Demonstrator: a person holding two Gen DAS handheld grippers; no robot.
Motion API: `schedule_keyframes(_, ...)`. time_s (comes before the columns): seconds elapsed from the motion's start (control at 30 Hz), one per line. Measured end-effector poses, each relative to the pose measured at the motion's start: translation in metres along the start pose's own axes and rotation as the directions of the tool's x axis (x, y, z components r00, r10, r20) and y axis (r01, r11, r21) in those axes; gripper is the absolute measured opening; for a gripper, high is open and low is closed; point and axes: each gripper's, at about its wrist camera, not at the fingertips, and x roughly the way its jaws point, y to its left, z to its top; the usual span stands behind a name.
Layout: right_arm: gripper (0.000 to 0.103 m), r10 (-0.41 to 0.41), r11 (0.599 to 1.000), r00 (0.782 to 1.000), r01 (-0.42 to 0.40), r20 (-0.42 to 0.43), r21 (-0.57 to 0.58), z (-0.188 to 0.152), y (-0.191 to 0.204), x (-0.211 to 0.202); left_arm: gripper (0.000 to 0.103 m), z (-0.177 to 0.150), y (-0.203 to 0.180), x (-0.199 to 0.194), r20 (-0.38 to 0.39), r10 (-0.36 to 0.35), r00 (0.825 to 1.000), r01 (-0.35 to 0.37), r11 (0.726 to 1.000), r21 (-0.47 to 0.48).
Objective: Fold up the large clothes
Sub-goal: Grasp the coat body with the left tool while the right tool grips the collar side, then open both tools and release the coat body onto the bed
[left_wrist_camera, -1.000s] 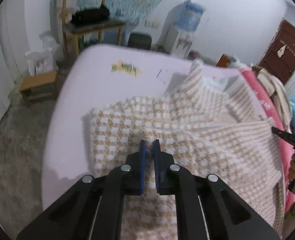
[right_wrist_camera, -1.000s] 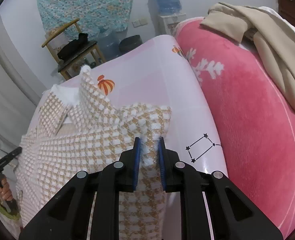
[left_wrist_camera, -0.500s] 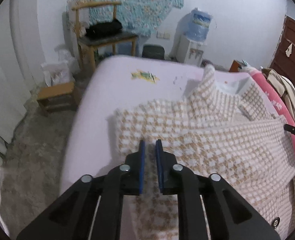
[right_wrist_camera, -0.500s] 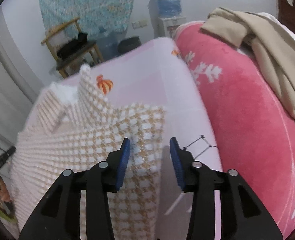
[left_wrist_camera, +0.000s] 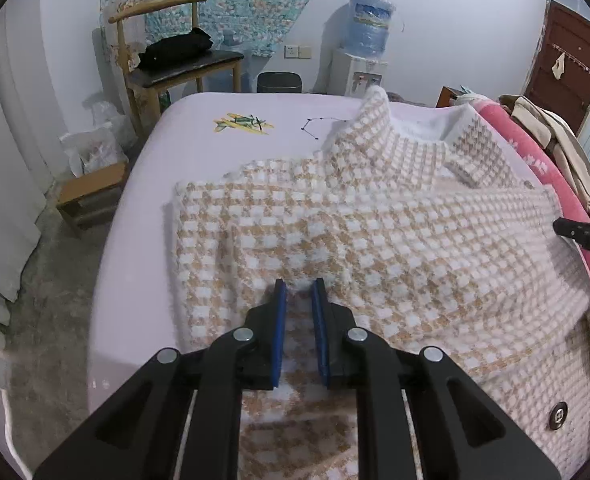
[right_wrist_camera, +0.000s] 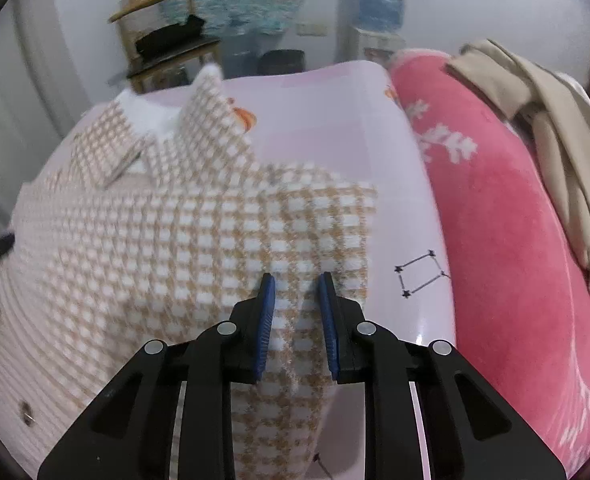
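A fuzzy tan-and-white checked jacket (left_wrist_camera: 375, 232) lies spread on the pale pink bed sheet (left_wrist_camera: 215, 152), collar at the far end and both sleeves folded in over the body. My left gripper (left_wrist_camera: 297, 286) hangs over the folded left side; its blue pads stand a narrow gap apart, with cloth lying under them unpinched. In the right wrist view the jacket (right_wrist_camera: 175, 232) fills the left half. My right gripper (right_wrist_camera: 295, 280) is above the folded right edge. Its jaws are closing, the cloth edge runs between them, and the pads do not press on it.
A thick pink blanket (right_wrist_camera: 515, 240) with a beige garment (right_wrist_camera: 535, 92) on top borders the sheet on the right. Beyond the bed stand a wooden chair (left_wrist_camera: 175, 60), a water dispenser (left_wrist_camera: 367, 40) and a low stool (left_wrist_camera: 91, 196) on the concrete floor.
Both grippers were shut on jacket folds a second ago. The left pads have parted slightly. The right jaws opened wide, let the cloth go, then narrowed again. Both views have shifted.
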Motion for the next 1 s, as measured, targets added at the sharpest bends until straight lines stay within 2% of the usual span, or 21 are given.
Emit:
schedule_keyframes(0.13,0.021,0.032,0.998,0.998,-0.029,0.054,-0.061,0.015,0.021,-0.017,0.015,0.007,-0.01,-0.012,0.041,-0.028,0.999,0.026,0.998,0.054)
schedule_keyframes(0.17,0.021,0.035,0.997,0.997,-0.03,0.063,-0.073,0.02,0.028,-0.015,0.018,0.011,-0.013,-0.008,0.039,-0.019,0.999,0.017,0.998,0.062)
schedule_keyframes(0.23,0.028,0.031,0.998,0.999,-0.029,0.035,-0.061,0.026,0.035,0.002,0.025,0.014,-0.016,0.007,-0.003,0.005,1.0,-0.005,0.998,0.058)
schedule_keyframes(0.3,0.031,-0.023,0.998,1.0,0.022,-0.012,-0.058,0.027,0.037,0.029,0.028,0.013,-0.013,0.02,-0.005,0.003,1.0,-0.003,0.999,0.047)
schedule_keyframes(0.37,0.031,-0.03,0.999,1.0,0.03,-0.006,-0.042,0.028,0.038,0.026,0.028,0.013,-0.014,0.015,0.001,0.013,1.0,-0.013,0.998,0.058)
schedule_keyframes(0.43,0.032,-0.045,0.998,0.999,0.045,-0.002,-0.041,0.027,0.046,0.01,0.028,0.01,-0.015,-0.001,0.017,-0.01,1.0,0.009,0.998,0.066)
schedule_keyframes(0.53,0.035,0.056,0.993,0.998,-0.053,0.02,-0.106,0.008,0.069,-0.021,0.033,0.0,-0.022,-0.024,0.024,-0.049,0.998,0.046,0.991,0.125)
schedule_keyframes(0.57,0.04,0.076,0.987,0.997,-0.072,0.022,-0.143,-0.002,0.079,-0.029,0.04,-0.004,-0.024,-0.026,0.016,-0.058,0.998,0.055,0.989,0.138)
schedule_keyframes(0.6,0.046,0.098,0.979,0.995,-0.094,0.015,-0.179,-0.013,0.089,-0.033,0.046,-0.009,-0.026,-0.026,0.0,-0.058,0.998,0.057,0.987,0.151)
schedule_keyframes(0.63,0.048,0.101,0.974,0.995,-0.099,-0.003,-0.205,-0.022,0.103,-0.029,0.047,-0.018,-0.029,-0.02,-0.039,-0.034,0.999,0.04,0.985,0.166)
schedule_keyframes(0.67,0.049,0.076,0.968,0.997,-0.08,-0.027,-0.237,-0.03,0.109,-0.02,0.047,-0.022,-0.031,-0.013,-0.062,-0.015,0.998,0.026,0.984,0.177)
schedule_keyframes(0.7,0.05,0.024,0.96,0.999,-0.034,-0.042,-0.276,-0.038,0.116,-0.011,0.047,-0.025,-0.032,-0.01,-0.053,-0.002,0.999,0.012,0.982,0.188)
schedule_keyframes(0.73,0.05,0.005,0.956,1.0,-0.009,-0.013,-0.294,-0.043,0.121,-0.01,0.047,-0.026,-0.034,-0.013,-0.038,0.01,0.999,-0.002,0.981,0.193)
schedule_keyframes(0.83,0.05,-0.046,0.966,0.999,0.042,-0.01,-0.254,-0.045,0.123,-0.03,0.048,-0.025,-0.039,-0.033,-0.026,0.031,0.999,-0.026,0.987,0.161)
schedule_keyframes(0.93,0.056,0.003,0.973,0.999,0.01,0.055,-0.231,-0.068,0.126,-0.083,0.056,-0.032,-0.041,-0.077,0.027,0.015,1.0,-0.018,0.989,0.144)
schedule_keyframes(1.0,0.068,0.022,0.977,0.996,-0.002,0.089,-0.215,-0.094,0.128,-0.117,0.065,-0.051,-0.046,-0.108,0.042,0.019,0.999,-0.026,0.987,0.161)
